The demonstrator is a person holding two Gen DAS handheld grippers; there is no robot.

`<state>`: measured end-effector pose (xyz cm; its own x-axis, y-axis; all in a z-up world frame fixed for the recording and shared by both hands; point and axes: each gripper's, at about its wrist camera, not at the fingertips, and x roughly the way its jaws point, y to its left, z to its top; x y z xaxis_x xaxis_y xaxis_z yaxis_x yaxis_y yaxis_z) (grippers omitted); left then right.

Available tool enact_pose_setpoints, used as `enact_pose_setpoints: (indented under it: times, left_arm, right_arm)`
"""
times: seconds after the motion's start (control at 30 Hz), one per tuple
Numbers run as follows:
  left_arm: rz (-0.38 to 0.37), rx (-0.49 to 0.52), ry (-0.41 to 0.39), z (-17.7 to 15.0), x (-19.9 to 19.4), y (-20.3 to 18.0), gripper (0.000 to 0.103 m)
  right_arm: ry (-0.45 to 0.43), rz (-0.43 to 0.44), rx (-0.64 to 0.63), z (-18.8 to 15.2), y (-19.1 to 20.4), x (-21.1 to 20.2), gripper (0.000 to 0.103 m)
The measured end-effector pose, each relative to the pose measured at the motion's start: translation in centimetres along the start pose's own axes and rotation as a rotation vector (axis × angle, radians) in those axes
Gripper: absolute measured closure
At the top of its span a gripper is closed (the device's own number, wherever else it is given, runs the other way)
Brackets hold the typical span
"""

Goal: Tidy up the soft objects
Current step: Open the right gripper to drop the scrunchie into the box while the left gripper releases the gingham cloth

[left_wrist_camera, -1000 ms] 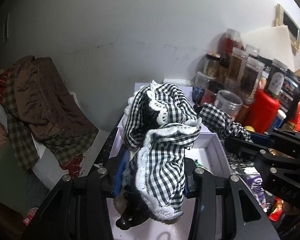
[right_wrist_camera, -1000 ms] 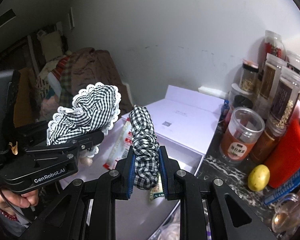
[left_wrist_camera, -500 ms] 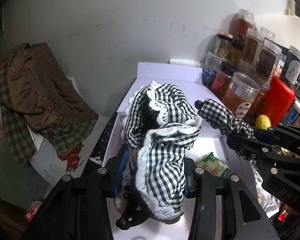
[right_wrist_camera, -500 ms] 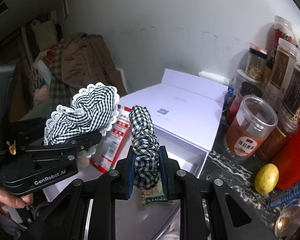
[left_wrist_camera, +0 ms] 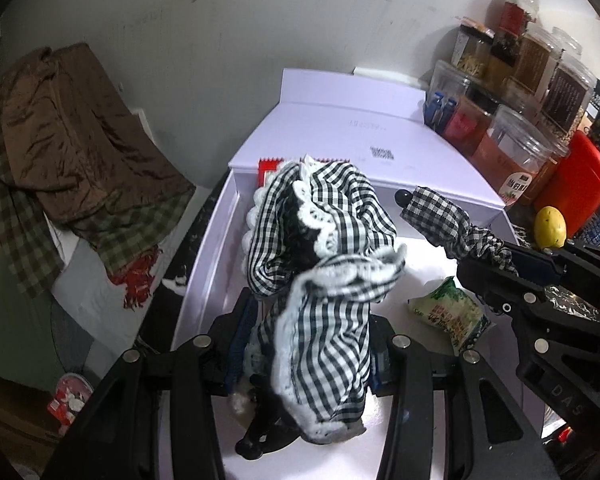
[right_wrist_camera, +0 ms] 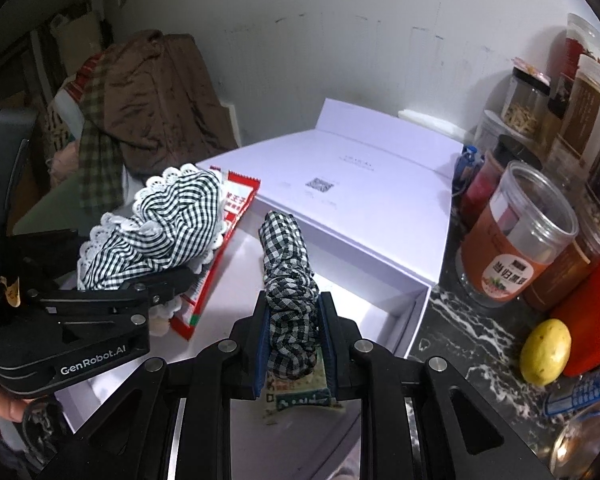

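My left gripper (left_wrist_camera: 306, 340) is shut on a black-and-white gingham cloth with white lace trim (left_wrist_camera: 320, 276) and holds it above the open white box (left_wrist_camera: 216, 240). The cloth also shows in the right wrist view (right_wrist_camera: 168, 224), left of centre. My right gripper (right_wrist_camera: 294, 332) is shut on a gingham scrunchie headband (right_wrist_camera: 288, 272), also above the box (right_wrist_camera: 404, 308). In the left wrist view the headband (left_wrist_camera: 440, 216) sticks out of the right gripper (left_wrist_camera: 496, 268) at right.
A green snack packet (left_wrist_camera: 448, 316) and a red-and-white packet (right_wrist_camera: 236, 208) lie in the box. The box lid (right_wrist_camera: 360, 184) rests behind. Spice jars (right_wrist_camera: 516, 240), a red container (left_wrist_camera: 576, 180) and a yellow fruit (right_wrist_camera: 546, 350) crowd the right. Brown clothes (left_wrist_camera: 76, 136) hang at left.
Both grippers have tilted down and moved over the box with their cloths still held; more of the box interior and the packets now shows.
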<state>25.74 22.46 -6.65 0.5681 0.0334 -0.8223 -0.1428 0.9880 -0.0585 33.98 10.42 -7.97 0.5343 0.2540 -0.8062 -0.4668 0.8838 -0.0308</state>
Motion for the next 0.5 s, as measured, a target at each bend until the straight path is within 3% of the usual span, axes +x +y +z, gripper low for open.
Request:
enact_pose_setpoints:
  times: [0.07,0.2,0.3,0.5]
  left_arm:
    - [0.004,-0.006,0.018,0.0,0.4,0.0,0.053]
    - [0.036,-0.013,0.019,-0.1,0.3,0.1,0.032]
    - [0.044,-0.015,0.004,0.1,-0.3,0.1,0.032]
    - [0.052,-0.022,-0.036,0.6,-2.2,-0.1,0.032]
  right_arm:
    - [0.008,-0.007,-0.005,0.0,0.1,0.2,0.080]
    - [0.026,-0.016,-0.011,0.0,0.2,0.5,0.075]
    - [0.027,-0.023,-0.006,0.0,0.2,0.2,0.062]
    - [0.005,-0.027,-0.003,0.2,0.0,-1.3,0.062]
